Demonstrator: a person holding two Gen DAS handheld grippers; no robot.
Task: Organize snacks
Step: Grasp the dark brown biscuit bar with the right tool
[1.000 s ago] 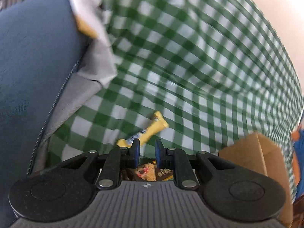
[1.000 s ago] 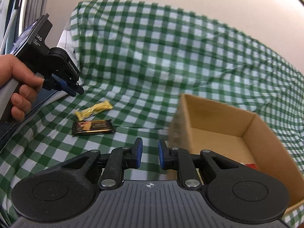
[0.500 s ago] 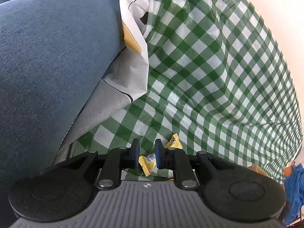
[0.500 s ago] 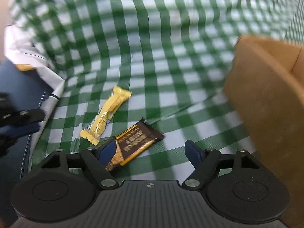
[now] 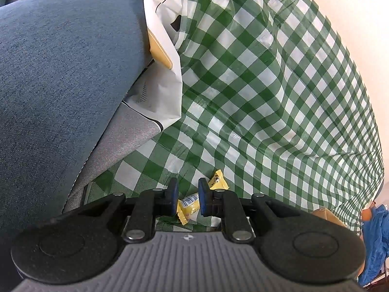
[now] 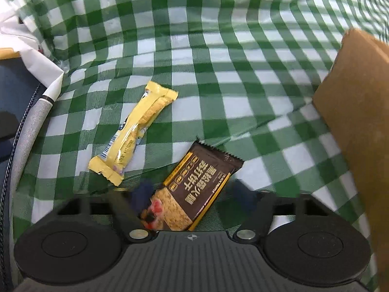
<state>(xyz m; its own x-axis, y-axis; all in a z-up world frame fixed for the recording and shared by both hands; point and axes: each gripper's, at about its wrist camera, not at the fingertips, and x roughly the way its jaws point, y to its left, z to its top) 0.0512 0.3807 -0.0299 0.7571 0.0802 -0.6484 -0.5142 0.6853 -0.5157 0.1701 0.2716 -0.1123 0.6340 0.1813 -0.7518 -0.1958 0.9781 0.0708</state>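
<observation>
Meanwhile my right gripper [image 6: 194, 194] was closing around the brown bar [image 6: 194, 189] on the cloth [image 6: 218, 60], seemingly not yet pinching it, for the box [image 6: 359, 112]; my left gripper [image 5: 186, 198] hung nearly shut, empty.

Right gripper [image 6: 194, 194]: fingertips motion-blurred as its jaws close, the brown snack bar [image 6: 194, 189] between them, near end hidden under the gripper body. Cardboard box [image 6: 359, 126]: cropped at right edge. Yellow snack bar [image 5: 194, 200]: partly hidden behind left gripper [image 5: 187, 198].
</observation>
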